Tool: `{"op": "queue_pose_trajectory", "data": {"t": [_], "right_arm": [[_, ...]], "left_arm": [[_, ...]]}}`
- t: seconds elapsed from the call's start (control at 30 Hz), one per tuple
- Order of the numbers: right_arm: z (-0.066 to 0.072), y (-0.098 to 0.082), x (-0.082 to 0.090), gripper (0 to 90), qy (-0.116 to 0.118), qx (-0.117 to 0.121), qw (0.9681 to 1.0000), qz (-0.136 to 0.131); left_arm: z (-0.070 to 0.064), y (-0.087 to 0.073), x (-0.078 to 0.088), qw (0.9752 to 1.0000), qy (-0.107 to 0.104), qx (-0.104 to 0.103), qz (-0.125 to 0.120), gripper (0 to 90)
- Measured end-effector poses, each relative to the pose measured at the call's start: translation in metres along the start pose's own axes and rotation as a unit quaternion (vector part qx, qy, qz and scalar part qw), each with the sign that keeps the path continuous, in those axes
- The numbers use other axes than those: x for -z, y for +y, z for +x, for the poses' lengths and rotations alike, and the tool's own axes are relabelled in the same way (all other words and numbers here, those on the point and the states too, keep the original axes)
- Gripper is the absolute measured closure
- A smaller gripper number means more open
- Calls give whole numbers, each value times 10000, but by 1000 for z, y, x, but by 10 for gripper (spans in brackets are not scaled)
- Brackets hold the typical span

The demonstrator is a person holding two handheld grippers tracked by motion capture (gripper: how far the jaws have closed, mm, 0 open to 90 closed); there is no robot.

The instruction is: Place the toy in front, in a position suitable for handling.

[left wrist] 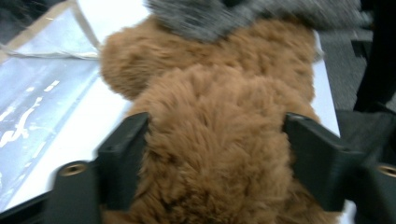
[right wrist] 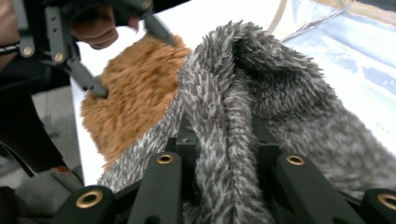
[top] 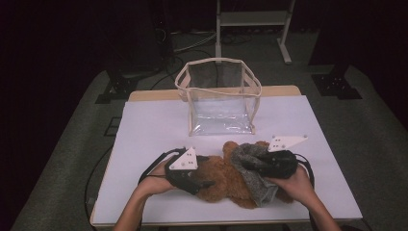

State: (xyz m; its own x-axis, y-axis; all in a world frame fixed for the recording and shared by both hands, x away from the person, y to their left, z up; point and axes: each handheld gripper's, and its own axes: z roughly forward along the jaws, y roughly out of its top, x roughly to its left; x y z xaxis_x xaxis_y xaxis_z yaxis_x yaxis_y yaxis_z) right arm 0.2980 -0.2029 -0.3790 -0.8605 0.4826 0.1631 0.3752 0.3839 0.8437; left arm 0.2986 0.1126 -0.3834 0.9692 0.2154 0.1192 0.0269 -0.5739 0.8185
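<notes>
A brown plush teddy bear (top: 226, 180) lies on the white table near its front edge. A grey fuzzy garment (top: 252, 171) is draped over the bear's right part. My left gripper (top: 204, 183) comes in from the left, and in the left gripper view its jaws press into the bear's fur (left wrist: 215, 121) on both sides. My right gripper (top: 250, 163) is shut on a fold of the grey garment (right wrist: 261, 93), which bunches up between its jaws. The right gripper view also has the bear (right wrist: 135, 98) and the left gripper (right wrist: 133, 63) farther off.
A clear plastic bag with a beige trim (top: 221, 96) stands open-topped behind the bear, mid-table. The white table top (top: 154, 125) has bare room to the left and right of the bag. Beyond the table are a dark floor and a stand's legs (top: 284, 43).
</notes>
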Motion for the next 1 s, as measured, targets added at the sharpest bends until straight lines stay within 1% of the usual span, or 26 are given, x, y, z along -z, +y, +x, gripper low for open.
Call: {"op": "queue_pose_trajectory", "data": {"t": [0.07, 0.1, 0.13, 0.17, 0.2, 0.23, 0.27, 0.3, 0.33, 0.4, 0.43, 0.5, 0.57, 0.63, 0.67, 0.7, 0.77, 0.83, 0.87, 0.9, 0.97, 1.0], "right_arm": [[7, -7, 3, 709, 28, -64, 9999, -92], [11, -8, 5, 708, 58, -45, 9999, -101], [15, -9, 6, 709, 78, 15, 9999, -85], [20, -8, 8, 708, 72, 83, 9999, -58], [23, -7, 9, 708, 74, 140, 9999, -24], [25, -7, 9, 708, 101, 169, 9998, 18], [26, -6, 10, 708, 135, 212, 9997, 58], [25, -5, 12, 708, 119, 264, 9995, 87], [24, -4, 14, 708, 69, 313, 9994, 89], [18, -2, 21, 707, 26, 270, 9996, 7], [12, -1, 24, 708, -82, 237, 9997, -22], [0, -1, 29, 708, -200, 120, 9997, -29], [-13, -2, 32, 707, -421, 25, 9991, 11], [-23, -5, 35, 708, -499, -115, 9987, -59], [-26, -8, 36, 708, -454, -189, 9987, -111], [-27, -9, 36, 709, -405, -219, 9989, -119], [-22, -11, 35, 711, -407, -139, 9991, -61], [-14, -12, 35, 711, -436, -56, 9990, -25], [-10, -12, 36, 712, -460, -30, 9989, -36], [-5, -15, 37, 717, -434, -40, 9990, -44], [3, -19, 38, 720, -389, -52, 9992, -39], [8, -22, 38, 721, -329, -61, 9994, -79]], "left_arm": [[1, 3, 2, 9997, 179, 60, -139, 154], [0, 4, 1, 9997, 172, 105, -157, 122], [-1, 4, -1, 9999, 97, 78, -103, 125], [-2, 3, -3, 10000, 1, -21, -52, 151], [-3, 2, -4, 9998, -183, -24, -24, 221], [-5, 0, -6, 9997, -238, -55, -9, 265], [-7, -1, -6, 9997, -219, -113, -3, 278], [-8, -1, -5, 9997, -200, -133, 13, 311], [-10, -1, -5, 9997, -187, -138, 9, 325], [-11, -2, -5, 9997, -174, -152, 42, 337], [-12, -2, -6, 9997, -164, -159, 48, 339], [-11, -2, -5, 9997, -160, -173, 58, 339], [-11, -2, -5, 9997, -164, -184, 63, 338], [-11, -2, -5, 9997, -163, -192, 63, 335], [-11, -1, -5, 9997, -165, -195, 63, 331], [-10, -1, -4, 9997, -159, -199, 47, 325], [-8, 1, -2, 9997, -108, -213, 48, 298], [-5, 2, 3, 9998, -47, -185, 29, 295], [-4, 3, 6, 9998, 30, -196, 48, 297], [-4, 3, 8, 9998, 45, -163, 83, 297], [-3, 3, 9, 9998, 56, -161, 118, 290], [-2, 3, 9, 9998, 26, -142, 150, 286]]}}
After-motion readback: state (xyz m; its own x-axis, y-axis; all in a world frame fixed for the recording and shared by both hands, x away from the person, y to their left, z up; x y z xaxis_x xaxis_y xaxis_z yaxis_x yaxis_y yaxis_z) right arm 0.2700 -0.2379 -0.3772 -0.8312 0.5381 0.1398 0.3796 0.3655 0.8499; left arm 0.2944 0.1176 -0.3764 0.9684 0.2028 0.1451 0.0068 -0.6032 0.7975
